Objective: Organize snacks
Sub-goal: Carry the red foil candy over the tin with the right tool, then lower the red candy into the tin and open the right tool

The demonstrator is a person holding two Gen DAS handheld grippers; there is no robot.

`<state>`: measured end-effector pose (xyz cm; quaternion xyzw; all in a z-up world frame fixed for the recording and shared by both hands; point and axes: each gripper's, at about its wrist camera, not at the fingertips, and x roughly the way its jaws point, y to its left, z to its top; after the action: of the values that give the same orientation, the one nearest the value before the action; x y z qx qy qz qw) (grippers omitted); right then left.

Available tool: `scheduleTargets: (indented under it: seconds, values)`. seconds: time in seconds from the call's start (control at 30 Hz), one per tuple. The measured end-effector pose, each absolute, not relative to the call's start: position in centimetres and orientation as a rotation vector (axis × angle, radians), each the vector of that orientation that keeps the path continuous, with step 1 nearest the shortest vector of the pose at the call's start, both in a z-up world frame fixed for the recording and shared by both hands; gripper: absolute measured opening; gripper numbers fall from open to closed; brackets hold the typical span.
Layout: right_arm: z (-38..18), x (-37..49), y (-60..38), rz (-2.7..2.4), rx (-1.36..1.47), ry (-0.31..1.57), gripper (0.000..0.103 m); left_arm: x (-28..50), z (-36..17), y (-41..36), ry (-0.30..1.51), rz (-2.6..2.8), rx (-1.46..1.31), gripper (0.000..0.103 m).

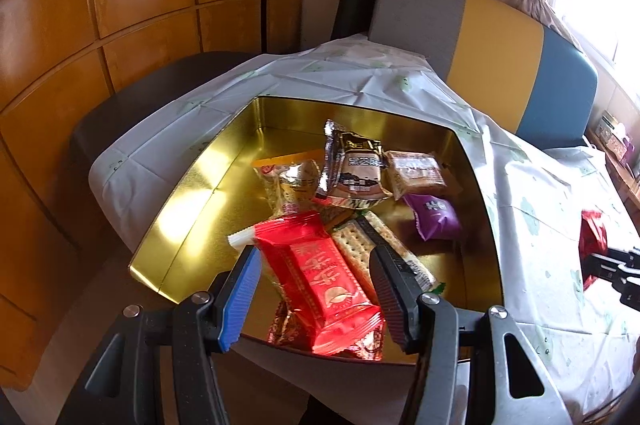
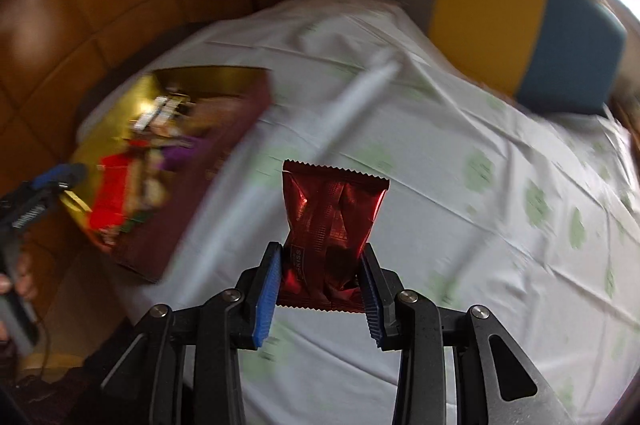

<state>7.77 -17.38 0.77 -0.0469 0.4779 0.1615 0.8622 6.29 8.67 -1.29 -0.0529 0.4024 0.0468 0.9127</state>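
A gold tin box [image 1: 192,201] sits on the table's left part and holds several snack packets. My left gripper [image 1: 314,261] is open above the box, its fingers on either side of a bright red packet [image 1: 324,281] that lies in the box, not pressing it. My right gripper [image 2: 320,257] is shut on a dark red foil packet [image 2: 332,213] and holds it above the tablecloth, right of the box [image 2: 120,113]. That packet [image 1: 592,237] and the right gripper [image 1: 612,265] also show at the right edge of the left wrist view.
A white tablecloth [image 2: 440,153] with green prints covers the table. A grey, yellow and blue chair back [image 1: 500,49] stands behind it. Wooden cabinets [image 1: 120,5] line the left. The left gripper [image 2: 48,185] shows blurred at the right wrist view's left edge.
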Motion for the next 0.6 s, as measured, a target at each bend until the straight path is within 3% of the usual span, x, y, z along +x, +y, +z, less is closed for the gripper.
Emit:
scheduleTargets:
  seconds: [0.23, 0.6]
  values:
    - [2.2, 8.2, -8.9, 0.541, -0.134, 0.958, 0.038, 6.0, -1.5, 10.1, 0.828, 0.125, -0.130, 0.057]
    - [-2.6, 8.9, -2.6, 0.647, -0.220, 1.085, 0.039, 6.1, -2.2, 13.2, 0.829, 0.190, -0.184, 0.057]
